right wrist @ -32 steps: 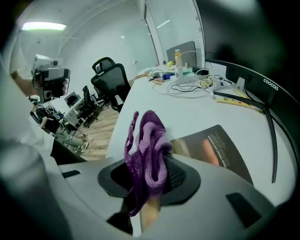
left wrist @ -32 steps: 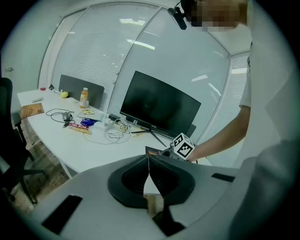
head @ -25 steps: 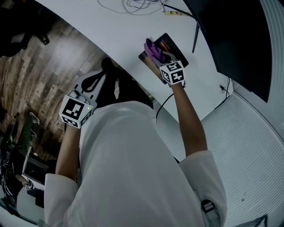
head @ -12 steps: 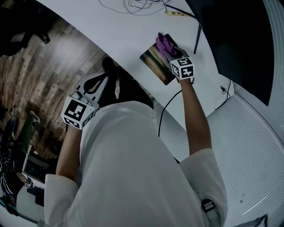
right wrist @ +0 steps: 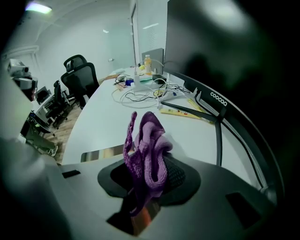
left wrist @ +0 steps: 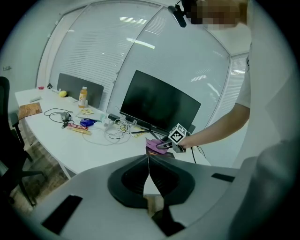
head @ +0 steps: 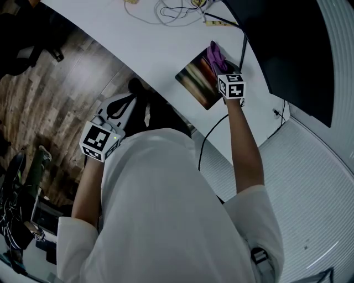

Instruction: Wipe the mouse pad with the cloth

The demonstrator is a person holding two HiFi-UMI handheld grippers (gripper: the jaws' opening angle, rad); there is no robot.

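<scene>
Mouse pad (head: 196, 83): it lies flat on the white desk (head: 149, 47), beneath the right tongs (right wrist: 145, 176). Its far corner sits under the jaw tips. The rest of its surface runs off to the left of those tongs and back toward the person.

Tool state
- Right tongs: jaws clamped on the purple cloth (right wrist: 149, 145). The cloth is bunched, with a loose fold standing up ahead of the jaws.
- Left tongs (left wrist: 149, 168): jaws pressed together with nothing between them. They are held out past the desk edge, well apart from the pad.

Step in hand (judgement): a wiping stroke at the pad's far corner. The monitor stand (right wrist: 218, 136) is just to the right of the right tongs. No view shows whether the cloth is pressed onto the pad.

Recommended execution
1. Tilt the right tongs so that the bulk of the cloth meets the pad, not the jaw tips.
2. Stroke leftward and back toward the person in overlapping passes to cover the unwiped area.
3. Use light downward pressure, since the pad may slide on the smooth desk. If it does, the empty left tongs could pin the near corner.
4. Steer clear of the stand leg on the right and the loose cables (head: 174, 8) beyond the jaws.
5. Grip firmly, because a bunched cloth can drag out of the jaws.
</scene>
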